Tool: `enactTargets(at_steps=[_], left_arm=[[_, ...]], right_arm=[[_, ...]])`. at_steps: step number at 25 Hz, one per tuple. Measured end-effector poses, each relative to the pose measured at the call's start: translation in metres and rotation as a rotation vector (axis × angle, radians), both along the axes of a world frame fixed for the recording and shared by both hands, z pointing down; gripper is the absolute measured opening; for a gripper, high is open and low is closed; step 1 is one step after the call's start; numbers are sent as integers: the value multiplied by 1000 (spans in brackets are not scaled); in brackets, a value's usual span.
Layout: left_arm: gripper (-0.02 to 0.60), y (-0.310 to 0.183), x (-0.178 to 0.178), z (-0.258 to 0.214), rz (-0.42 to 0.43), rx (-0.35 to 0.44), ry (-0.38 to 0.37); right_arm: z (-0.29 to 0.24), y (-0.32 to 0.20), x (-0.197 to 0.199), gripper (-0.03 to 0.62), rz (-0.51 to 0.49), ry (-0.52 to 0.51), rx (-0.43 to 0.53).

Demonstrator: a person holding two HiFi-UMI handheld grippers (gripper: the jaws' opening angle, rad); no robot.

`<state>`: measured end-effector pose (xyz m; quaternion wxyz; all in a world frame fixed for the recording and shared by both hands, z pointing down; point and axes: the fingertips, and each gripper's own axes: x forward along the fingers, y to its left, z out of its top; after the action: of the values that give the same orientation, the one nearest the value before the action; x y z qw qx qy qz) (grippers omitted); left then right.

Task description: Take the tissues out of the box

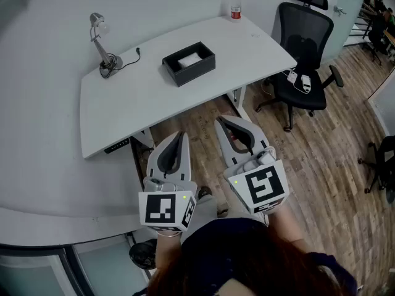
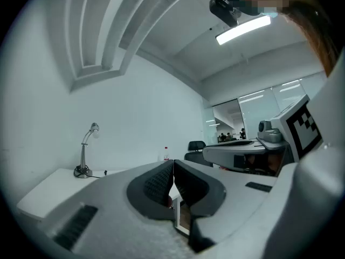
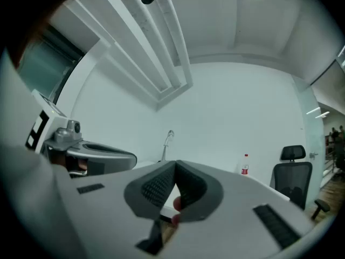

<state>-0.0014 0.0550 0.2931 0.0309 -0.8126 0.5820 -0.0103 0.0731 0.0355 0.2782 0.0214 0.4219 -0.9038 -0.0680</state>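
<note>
Both grippers clenched and empty, near the body; the box sits far off on the desk.

The white desk (image 1: 136,97) spans the far left, with a black chair (image 1: 305,54) at its right end. The left gripper (image 1: 182,134) and right gripper (image 1: 220,122) are level over the floor on the near side, well apart from the desk, each with its jaws pressed together on nothing. The open black box (image 1: 192,73) stands mid-desk, and the tissues (image 1: 189,59) lie white inside it. A lamp (image 1: 102,42) is at far left and a bottle (image 1: 235,6) at far right. From here the tissues could be a loose stack or a wrapped pack. Either way they should be light, soft and easily torn. I would pinch the top layer near its middle and lift straight up, as the light box may rise with them.
</note>
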Motion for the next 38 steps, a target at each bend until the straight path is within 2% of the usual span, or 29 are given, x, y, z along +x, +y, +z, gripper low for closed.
enactTargets(at_steps=[6, 11, 23, 38], left_arm=[[25, -7, -7, -3, -2, 16, 0], [25, -18, -14, -7, 4, 27, 3], [25, -51, -40, -1, 16, 14, 22], [25, -88, -83, 2, 50, 11, 50]], right_arm=[[-2, -2, -6, 17, -5, -8, 21], [-1, -8, -16, 17, -30, -23, 8], [6, -44, -41, 17, -13, -33, -36], [0, -78, -83, 17, 2, -10, -3]])
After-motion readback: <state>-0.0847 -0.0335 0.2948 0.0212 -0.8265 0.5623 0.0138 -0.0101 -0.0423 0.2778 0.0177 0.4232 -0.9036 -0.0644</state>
